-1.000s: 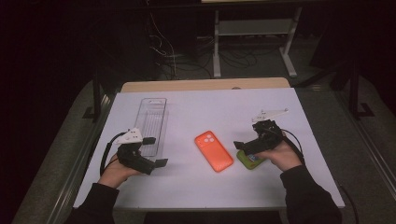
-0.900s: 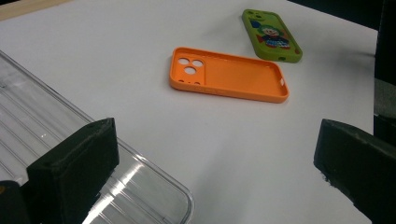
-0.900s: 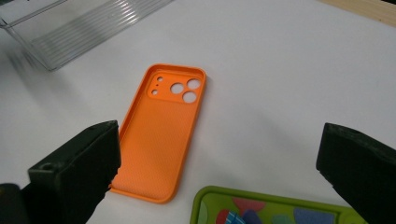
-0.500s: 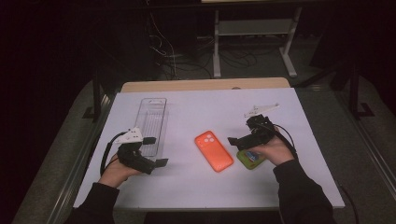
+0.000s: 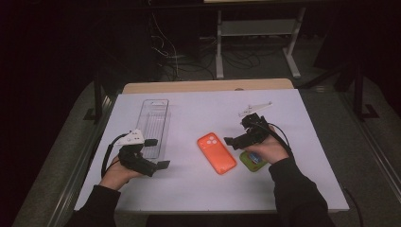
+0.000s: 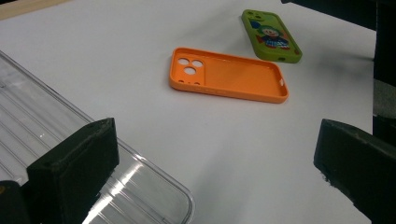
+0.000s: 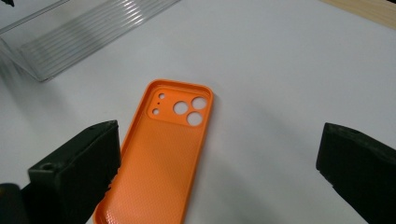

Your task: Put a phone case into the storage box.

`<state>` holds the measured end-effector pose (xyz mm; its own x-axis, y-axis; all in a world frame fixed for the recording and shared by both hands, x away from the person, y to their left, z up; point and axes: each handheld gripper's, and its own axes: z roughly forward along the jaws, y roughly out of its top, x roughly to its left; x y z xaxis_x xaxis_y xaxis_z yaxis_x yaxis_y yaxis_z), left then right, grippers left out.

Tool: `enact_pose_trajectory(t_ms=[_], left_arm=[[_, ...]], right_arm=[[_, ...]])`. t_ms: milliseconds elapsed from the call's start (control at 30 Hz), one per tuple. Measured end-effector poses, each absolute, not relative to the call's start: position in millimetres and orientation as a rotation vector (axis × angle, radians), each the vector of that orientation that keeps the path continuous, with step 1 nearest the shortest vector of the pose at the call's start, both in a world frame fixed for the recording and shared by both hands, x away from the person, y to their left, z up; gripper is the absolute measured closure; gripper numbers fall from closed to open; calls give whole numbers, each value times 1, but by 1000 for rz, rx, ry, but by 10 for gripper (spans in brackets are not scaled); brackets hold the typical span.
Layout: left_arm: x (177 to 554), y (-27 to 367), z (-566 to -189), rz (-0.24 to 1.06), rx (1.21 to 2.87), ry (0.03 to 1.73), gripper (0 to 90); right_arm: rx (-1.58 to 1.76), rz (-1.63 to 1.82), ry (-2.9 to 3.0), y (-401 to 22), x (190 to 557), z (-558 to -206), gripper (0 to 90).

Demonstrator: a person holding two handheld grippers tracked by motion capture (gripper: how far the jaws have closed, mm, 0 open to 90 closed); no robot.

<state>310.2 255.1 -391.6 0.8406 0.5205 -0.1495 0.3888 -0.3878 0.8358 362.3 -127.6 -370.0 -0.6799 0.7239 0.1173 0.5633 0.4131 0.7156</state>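
While both hands rest low on the table (image 5: 198,194), the left gripper (image 5: 161,153) and right gripper (image 5: 231,140) are held wide apart around the orange phone case (image 5: 216,152), beside a clear tray (image 5: 154,120).

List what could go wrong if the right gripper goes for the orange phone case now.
1. The orange case lies flat, hollow side up, on the smooth white table; the open right gripper may push it rather than grip its thin wall.
2. The green case lies under the right hand, so it could get knocked.
3. A slid case may reach the clear tray.
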Motion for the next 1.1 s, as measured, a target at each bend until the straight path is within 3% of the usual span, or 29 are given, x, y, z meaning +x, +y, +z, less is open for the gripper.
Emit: enact_pose_trajectory(t_ms=[1100], left_arm=[[311,258,-391,165,2012,672,0]], right_arm=[[1155,1055,2510,-82,370,-375,0]])
